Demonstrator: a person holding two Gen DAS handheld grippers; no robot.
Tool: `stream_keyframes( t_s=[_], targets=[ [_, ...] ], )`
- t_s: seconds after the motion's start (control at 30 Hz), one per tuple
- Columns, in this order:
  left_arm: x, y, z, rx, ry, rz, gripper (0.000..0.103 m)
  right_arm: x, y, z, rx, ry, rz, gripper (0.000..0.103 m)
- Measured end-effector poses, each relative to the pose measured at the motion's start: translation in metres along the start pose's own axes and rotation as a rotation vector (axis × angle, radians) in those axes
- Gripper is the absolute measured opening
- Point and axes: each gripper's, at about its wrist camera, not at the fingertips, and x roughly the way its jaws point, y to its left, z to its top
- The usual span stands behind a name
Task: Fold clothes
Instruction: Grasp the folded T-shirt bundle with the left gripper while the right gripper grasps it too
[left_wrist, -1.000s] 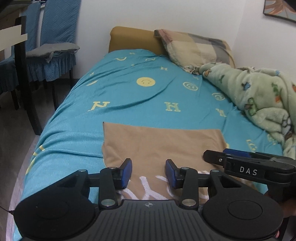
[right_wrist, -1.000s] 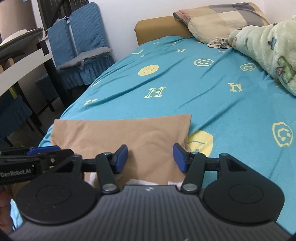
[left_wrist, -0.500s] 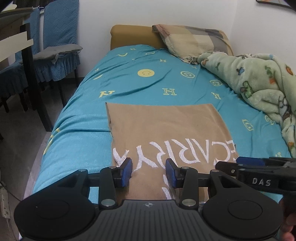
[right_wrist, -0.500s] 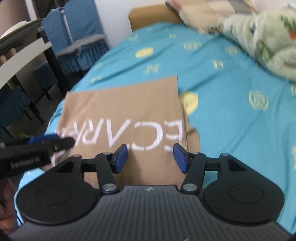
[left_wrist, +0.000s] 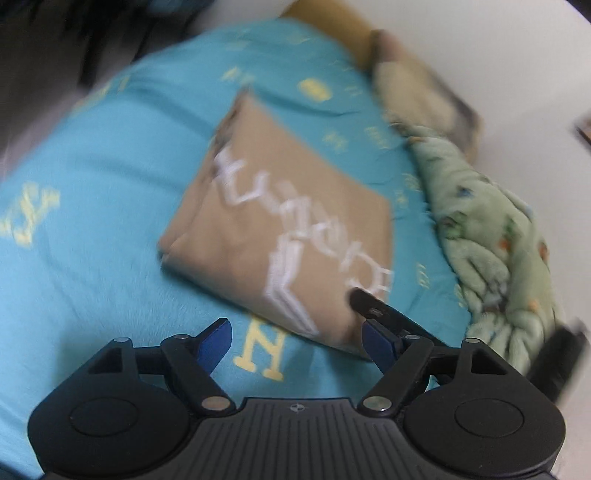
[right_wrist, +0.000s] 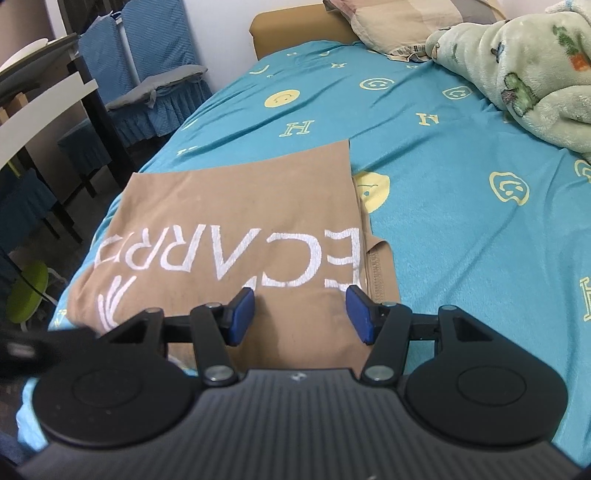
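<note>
Shirt (right_wrist: 236, 229), tan with white lettering, lay folded into a rectangle on the bed (right_wrist: 461, 206); one sleeve edge protruded at its right. Left claw (left_wrist: 295, 338) was opening, empty; right claw (right_wrist: 300, 314) stood open, empty. Folding appeared nearly complete.

The left gripper (left_wrist: 295, 341) has a ribbed matte-black housing with a small round emblem at twelve o'clock on its front edge, and a smooth black disc at nine and at three o'clock. Black linkage bars pinned by silver screws carry two blue pads (left_wrist: 214, 341). The right gripper (right_wrist: 300, 317) has the same ribbed black body, twin discs, silver pivot screws and blue pads (right_wrist: 242, 314).
</note>
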Motion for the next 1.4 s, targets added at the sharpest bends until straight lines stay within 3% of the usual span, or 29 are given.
stream_keyframes(
  t_s=[0.17, 0.33, 0.57, 0.6, 0.67, 0.7, 0.73, 0.83, 0.93, 1.07, 1.23, 1.3, 1.4],
  targets=[
    [0.011, 0.026, 0.013, -0.229, -0.067, -0.083, 0.072, 0.000, 0.000, -0.001, 0.003, -0.005, -0.002, 0.057],
    [0.011, 0.047, 0.012, -0.359, -0.090, -0.095, 0.047, 0.000, 0.001, -0.002, 0.000, -0.008, -0.010, 0.057],
    [0.009, 0.042, 0.007, -0.345, -0.114, -0.106, 0.028, -0.005, 0.002, -0.001, 0.013, -0.016, -0.028, 0.057],
    [0.009, 0.041, 0.008, -0.345, -0.114, -0.110, 0.028, -0.006, 0.000, 0.001, 0.039, -0.011, -0.025, 0.058],
    [0.008, 0.041, 0.008, -0.346, -0.113, -0.116, 0.027, -0.015, -0.009, 0.005, 0.150, -0.011, 0.036, 0.072],
    [0.008, 0.041, 0.009, -0.348, -0.113, -0.119, 0.027, -0.020, -0.013, 0.007, 0.209, -0.011, 0.070, 0.085],
    [0.008, 0.041, 0.009, -0.349, -0.113, -0.121, 0.027, -0.026, -0.018, 0.007, 0.278, -0.020, 0.122, 0.088],
    [0.008, 0.039, 0.009, -0.346, -0.116, -0.120, 0.027, -0.038, -0.026, 0.001, 0.464, 0.006, 0.284, 0.087],
    [0.009, 0.040, 0.009, -0.346, -0.121, -0.123, 0.027, -0.032, -0.025, -0.010, 0.588, 0.091, 0.426, 0.087],
    [0.008, 0.041, 0.010, -0.353, -0.131, -0.144, 0.025, -0.003, -0.027, -0.024, 0.737, 0.225, 0.537, 0.087],
    [0.003, 0.042, 0.010, -0.362, -0.152, -0.182, 0.023, 0.020, -0.051, -0.041, 0.951, 0.191, 0.482, 0.084],
    [0.001, 0.044, 0.010, -0.365, -0.161, -0.194, 0.023, 0.020, -0.063, -0.047, 1.034, 0.143, 0.452, 0.073],
    [0.001, 0.043, 0.011, -0.351, -0.166, -0.183, 0.023, 0.012, -0.073, -0.050, 1.052, 0.076, 0.345, 0.054]
  ],
)
